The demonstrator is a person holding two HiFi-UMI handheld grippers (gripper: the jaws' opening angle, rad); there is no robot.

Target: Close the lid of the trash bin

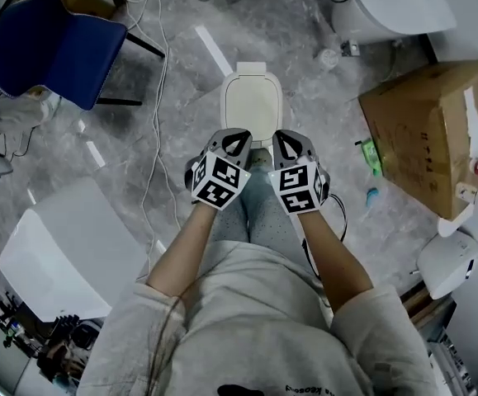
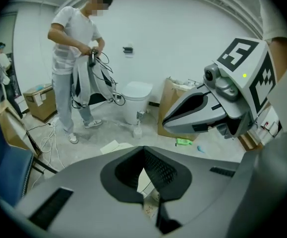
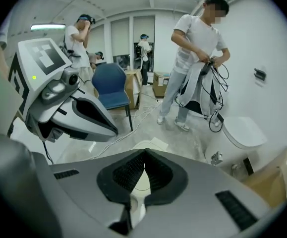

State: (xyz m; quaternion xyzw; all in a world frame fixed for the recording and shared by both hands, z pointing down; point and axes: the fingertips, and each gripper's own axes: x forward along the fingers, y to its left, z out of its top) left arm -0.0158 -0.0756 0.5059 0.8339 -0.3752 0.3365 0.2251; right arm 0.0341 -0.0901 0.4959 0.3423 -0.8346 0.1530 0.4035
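The white trash bin (image 1: 252,101) stands on the grey floor just ahead of my feet, its lid lying flat and closed. My left gripper (image 1: 237,141) and right gripper (image 1: 288,144) hang side by side above the bin's near edge, both pointing down and forward. Each is shut with nothing between its pads. In the left gripper view the jaws (image 2: 143,150) meet at the tips, and a sliver of the pale bin (image 2: 144,178) shows below them. The right gripper view shows its jaws (image 3: 144,155) pressed together over the bin (image 3: 138,183).
A blue chair (image 1: 57,48) stands at the far left, with cables (image 1: 152,139) trailing beside it. At the right sits a cardboard box (image 1: 433,130), and a white toilet (image 1: 395,2) is behind it. A person (image 2: 76,58) handling gear stands beyond the bin.
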